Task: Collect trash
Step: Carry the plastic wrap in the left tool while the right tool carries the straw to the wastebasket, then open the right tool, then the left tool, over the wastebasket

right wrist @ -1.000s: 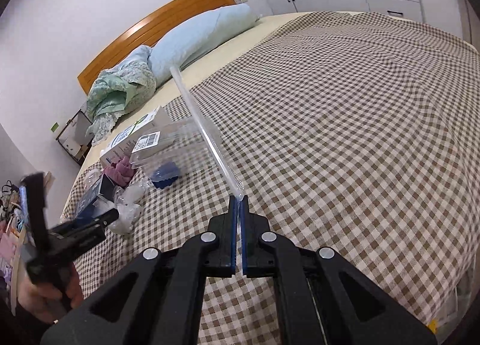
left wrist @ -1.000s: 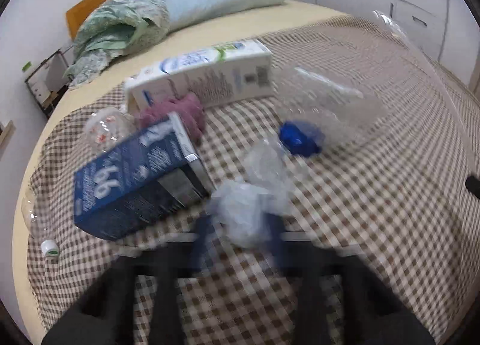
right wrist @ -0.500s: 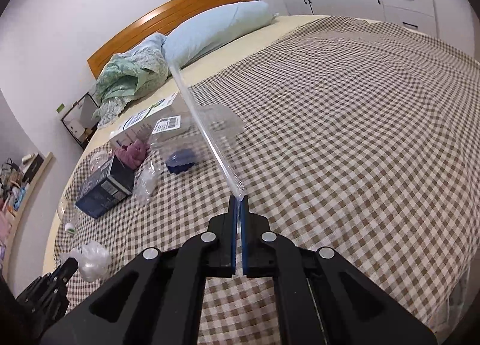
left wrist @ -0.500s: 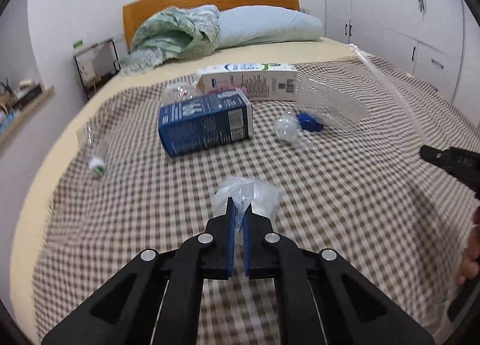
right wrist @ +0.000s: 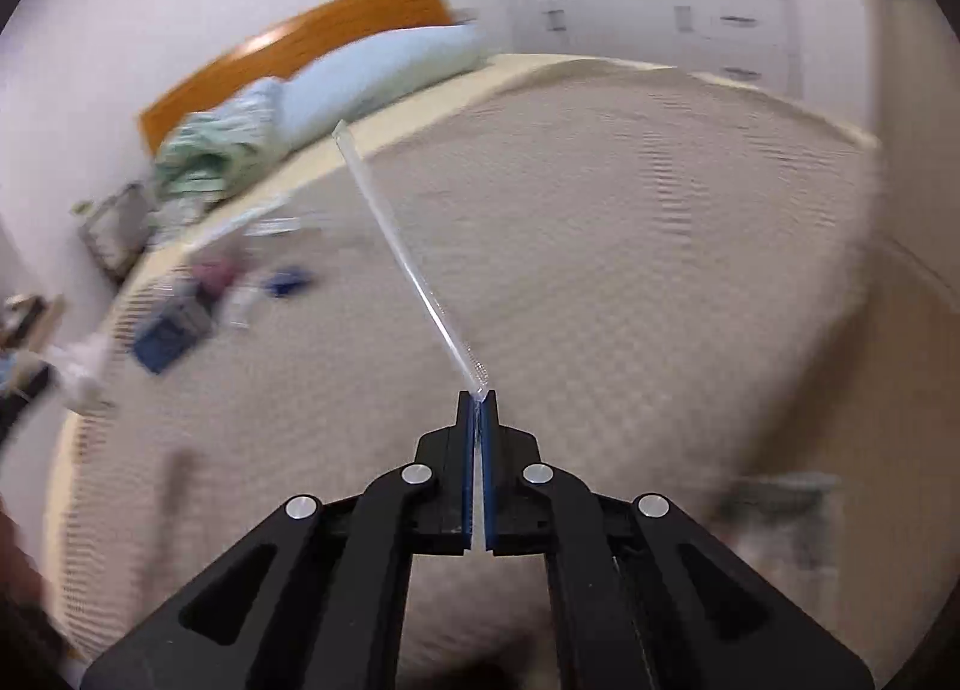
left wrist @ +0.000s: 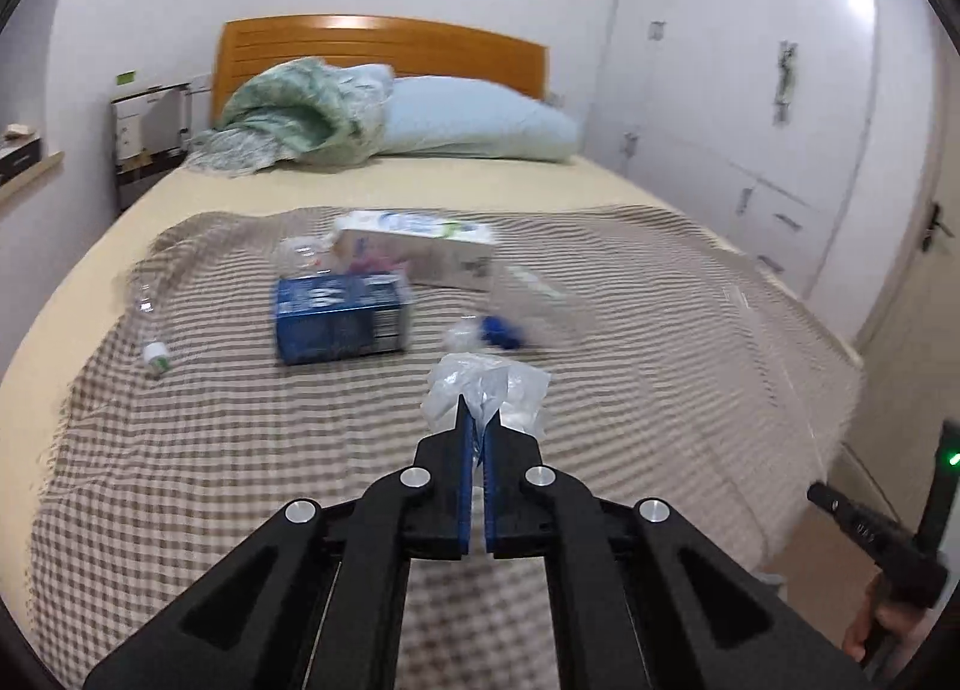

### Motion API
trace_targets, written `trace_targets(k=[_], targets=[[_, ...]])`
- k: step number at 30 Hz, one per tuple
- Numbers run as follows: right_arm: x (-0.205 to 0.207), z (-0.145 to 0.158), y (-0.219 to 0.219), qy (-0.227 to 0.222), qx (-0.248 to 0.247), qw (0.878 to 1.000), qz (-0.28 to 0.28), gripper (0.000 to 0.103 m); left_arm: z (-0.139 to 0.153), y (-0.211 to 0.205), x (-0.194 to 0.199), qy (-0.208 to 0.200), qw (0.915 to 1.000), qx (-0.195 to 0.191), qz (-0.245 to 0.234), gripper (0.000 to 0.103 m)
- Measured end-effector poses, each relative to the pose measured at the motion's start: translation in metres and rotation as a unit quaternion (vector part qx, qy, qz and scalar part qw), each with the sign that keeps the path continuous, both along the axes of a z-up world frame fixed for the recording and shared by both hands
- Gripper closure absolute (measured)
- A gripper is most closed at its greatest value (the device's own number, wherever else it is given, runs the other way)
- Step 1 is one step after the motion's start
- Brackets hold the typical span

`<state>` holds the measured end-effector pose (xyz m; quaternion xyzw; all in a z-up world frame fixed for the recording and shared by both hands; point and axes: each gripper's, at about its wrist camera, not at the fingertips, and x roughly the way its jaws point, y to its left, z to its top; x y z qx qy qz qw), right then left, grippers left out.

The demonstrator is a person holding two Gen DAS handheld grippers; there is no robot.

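My left gripper (left wrist: 475,420) is shut on a crumpled clear plastic wrapper (left wrist: 486,390), held above the checked blanket (left wrist: 240,438). My right gripper (right wrist: 477,397) is shut on the edge of a clear plastic bag (right wrist: 408,264) that stretches up and left from the fingertips. The same bag shows faintly in the left wrist view (left wrist: 774,342). Trash lies on the bed: a blue carton (left wrist: 343,319), a white carton (left wrist: 420,249), a clear bottle with a white cap (left wrist: 149,330), a blue cap (left wrist: 501,331) and a pink cloth (right wrist: 216,273).
A blue pillow (left wrist: 474,120) and a green quilt (left wrist: 288,114) lie at the wooden headboard (left wrist: 384,48). White wardrobes (left wrist: 750,90) stand right of the bed. A nightstand (left wrist: 150,120) is at the left. The right wrist view is motion-blurred.
My left gripper has lifted the wrapper off the blanket and pulled back from the trash pile. My right gripper has swung away with the bag, still shut on it.
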<state>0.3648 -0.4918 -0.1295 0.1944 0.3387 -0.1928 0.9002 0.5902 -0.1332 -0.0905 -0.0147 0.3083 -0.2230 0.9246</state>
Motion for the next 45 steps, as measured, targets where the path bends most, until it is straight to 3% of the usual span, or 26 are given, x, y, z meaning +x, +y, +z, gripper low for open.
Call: trace_targets(k=[4,8,12,15,17,19,20,22,23,27,30,33,34,35,39,43,44,45], targets=[[-0.078,-0.032,-0.064,0.069,-0.023,0.995,-0.066,0.101,0.003,-0.041,-0.034,0.021,0.9974,-0.018,-0.067,0.103],[-0.15,-0.126,-0.123,0.158,0.078,0.976,-0.129,0.101,-0.015,-0.101,-0.073,0.078,0.9827,-0.022,-0.167,0.103],[-0.19,-0.243,-0.151,0.205,0.244,0.932,-0.174,0.101,-0.046,-0.158,-0.118,0.111,0.9667,0.023,-0.229,0.103],[-0.194,-0.313,-0.156,0.223,0.324,0.9,-0.188,0.101,-0.067,-0.185,-0.145,0.123,0.9575,0.058,-0.255,0.103],[-0.183,-0.354,-0.156,0.235,0.355,0.882,-0.2,0.1,-0.079,-0.197,-0.155,0.134,0.9527,0.075,-0.262,0.103],[-0.164,-0.385,-0.156,0.26,0.365,0.875,-0.182,0.1,-0.092,-0.21,-0.16,0.152,0.9494,0.086,-0.261,0.103],[-0.157,-0.396,-0.152,0.28,0.366,0.871,-0.168,0.098,-0.099,-0.217,-0.161,0.164,0.9482,0.092,-0.256,0.103],[-0.138,-0.414,-0.14,0.311,0.381,0.862,-0.12,0.063,-0.109,-0.231,-0.162,0.182,0.9456,0.098,-0.251,0.103],[-0.136,-0.413,-0.137,0.302,0.383,0.866,-0.108,0.047,-0.115,-0.24,-0.164,0.189,0.9438,0.1,-0.252,0.103],[-0.145,-0.374,-0.143,0.29,0.288,0.905,-0.115,0.045,-0.14,-0.286,-0.173,0.214,0.9317,0.123,-0.267,0.103],[-0.172,-0.324,-0.163,0.251,0.219,0.933,-0.136,0.039,-0.175,-0.323,-0.184,0.257,0.9134,0.145,-0.28,0.103],[-0.211,-0.283,-0.193,0.207,0.187,0.943,-0.18,0.037,-0.227,-0.361,-0.199,0.319,0.8823,0.179,-0.296,0.103],[-0.222,-0.274,-0.205,0.194,0.183,0.944,-0.193,0.037,-0.254,-0.376,-0.206,0.359,0.8594,0.205,-0.301,0.103],[-0.232,-0.262,-0.216,0.18,0.179,0.944,-0.209,0.037,-0.268,-0.386,-0.212,0.375,0.8472,0.22,-0.305,0.103],[-0.253,-0.238,-0.242,0.149,0.162,0.944,-0.245,0.037,-0.322,-0.427,-0.232,0.378,0.8156,0.288,-0.331,0.103],[-0.269,-0.249,-0.246,0.151,0.168,0.939,-0.259,0.037,-0.398,-0.457,-0.242,0.398,0.7809,0.348,-0.333,0.099],[-0.27,-0.25,-0.245,0.155,0.172,0.938,-0.258,0.037,-0.418,-0.458,-0.243,0.41,0.7757,0.36,-0.318,0.075],[-0.271,-0.254,-0.245,0.161,0.176,0.937,-0.255,0.037,-0.43,-0.458,-0.244,0.421,0.7695,0.371,-0.305,0.041]])
